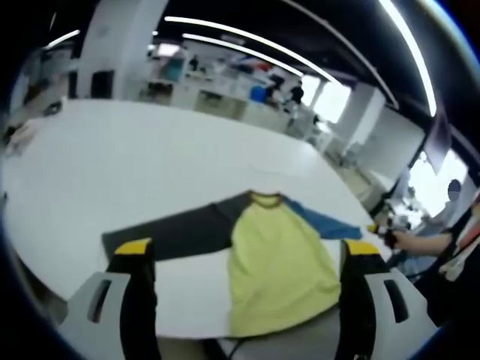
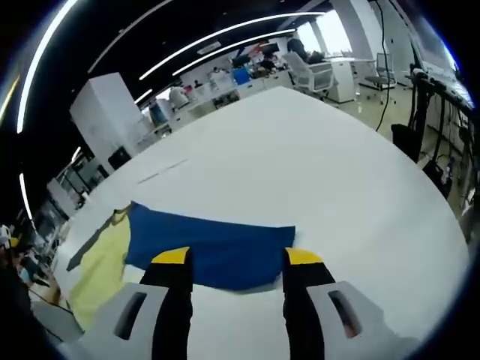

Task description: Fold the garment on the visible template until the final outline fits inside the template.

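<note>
1. Black jaws with yellow tips rise from the bottom of the left gripper view; the left hand-held gripper [image 1: 247, 251] stands wide open, holding nothing, above the near edge of the white tabletop [image 1: 150, 165].
2. Between those jaws lies the garment [image 1: 277, 262], flat, with yellow body, dark grey sleeve and blue sleeve spread out.
3. Right gripper view: the right hand-held gripper [image 2: 237, 256] is also open and empty, its tips at the blue sleeve [image 2: 214, 251].
4. Around: an office with ceiling light strips [image 1: 247, 37]; a person's hand [image 1: 409, 241] at the right.
5. No readable writing.
</note>
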